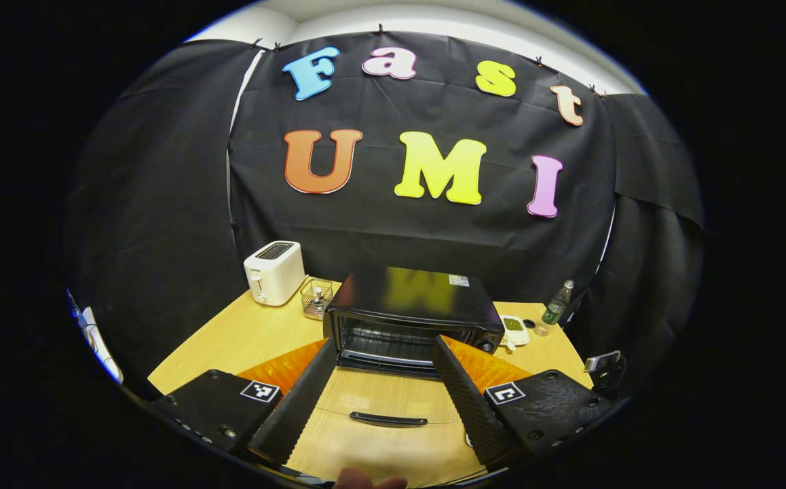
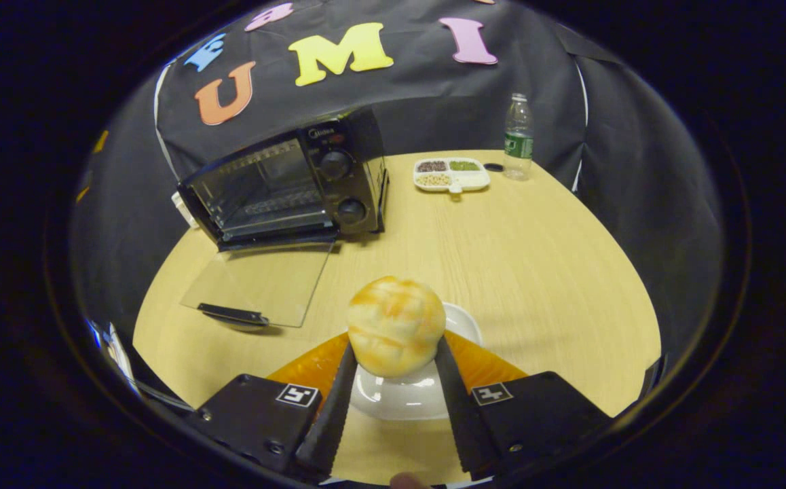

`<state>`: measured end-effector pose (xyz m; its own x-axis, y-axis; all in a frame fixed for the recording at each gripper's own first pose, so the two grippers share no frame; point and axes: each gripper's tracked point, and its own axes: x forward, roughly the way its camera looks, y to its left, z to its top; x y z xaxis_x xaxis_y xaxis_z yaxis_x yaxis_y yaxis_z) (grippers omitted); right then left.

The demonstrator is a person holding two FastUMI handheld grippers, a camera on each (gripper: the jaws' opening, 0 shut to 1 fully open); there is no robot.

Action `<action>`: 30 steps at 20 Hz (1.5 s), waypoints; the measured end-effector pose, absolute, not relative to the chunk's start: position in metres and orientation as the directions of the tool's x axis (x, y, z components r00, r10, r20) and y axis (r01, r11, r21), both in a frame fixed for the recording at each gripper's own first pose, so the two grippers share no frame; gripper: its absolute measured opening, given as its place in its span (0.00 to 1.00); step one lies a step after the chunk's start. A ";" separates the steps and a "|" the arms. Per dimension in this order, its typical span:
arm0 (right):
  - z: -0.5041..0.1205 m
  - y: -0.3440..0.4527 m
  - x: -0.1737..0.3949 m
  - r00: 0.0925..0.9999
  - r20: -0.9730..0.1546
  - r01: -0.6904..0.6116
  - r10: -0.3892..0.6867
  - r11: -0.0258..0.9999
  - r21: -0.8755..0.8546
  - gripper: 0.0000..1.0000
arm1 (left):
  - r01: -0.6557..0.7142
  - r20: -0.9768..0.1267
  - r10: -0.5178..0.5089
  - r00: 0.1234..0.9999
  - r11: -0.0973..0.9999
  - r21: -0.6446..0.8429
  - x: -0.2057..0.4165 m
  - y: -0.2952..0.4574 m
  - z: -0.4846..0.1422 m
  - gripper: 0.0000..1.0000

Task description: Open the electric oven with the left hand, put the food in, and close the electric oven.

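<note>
Left gripper view: the left gripper (image 1: pixel 385 380) stands released, its two black ribbed fingers spread wide with nothing between them. Beyond the fingertips sits the black electric oven (image 1: pixel 412 314) on the pale wooden table (image 1: pixel 230 336); its glass door (image 1: pixel 383 407) lies folded down flat in front of it, the black door handle (image 1: pixel 387 420) nearest the camera. The wire rack inside is dim and hard to make out. Left of the oven stand a small wire basket (image 1: pixel 315 297), contents unclear, and a white toaster (image 1: pixel 274 272). Right of the oven, a white divided dish (image 1: pixel 514 329) is partly cut off by the oven's corner, with a clear plastic bottle (image 1: pixel 557 303) beyond it.

Right gripper view: the right gripper (image 2: pixel 393 363) is clenched on a round golden bread bun (image 2: pixel 396 333), both fingers pressing its sides. The bun is held in front of the oven (image 2: pixel 291 183), above a white plate (image 2: pixel 400 394) which it largely hides. The divided dish (image 2: pixel 451 174), right of the oven, holds dark, green and pale grains in separate compartments.
</note>
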<state>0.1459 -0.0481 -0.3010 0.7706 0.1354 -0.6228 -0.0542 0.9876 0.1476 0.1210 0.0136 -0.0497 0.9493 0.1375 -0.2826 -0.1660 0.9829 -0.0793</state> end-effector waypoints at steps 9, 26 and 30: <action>-0.248 0.076 0.210 0.862 -0.483 0.002 0.152 0.953 0.304 0.67 | -0.122 -0.292 0.096 0.952 0.990 -0.073 0.092 0.098 -0.051 0.95; -0.272 0.156 0.370 0.929 -0.369 0.163 -0.026 0.923 0.347 0.67 | -0.197 -0.362 0.192 0.912 0.980 0.024 0.028 0.232 -0.078 0.95; -0.280 0.166 0.373 0.927 -0.376 0.154 -0.012 0.925 0.348 0.77 | -0.187 -0.370 0.180 0.911 0.982 0.019 0.024 0.235 -0.081 0.94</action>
<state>0.3729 0.1664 -0.2802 0.9266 -0.0125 -0.3758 0.1538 0.9246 0.3484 0.0242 0.2353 -0.0809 0.9115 0.1804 -0.3697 -0.1869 0.9822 0.0187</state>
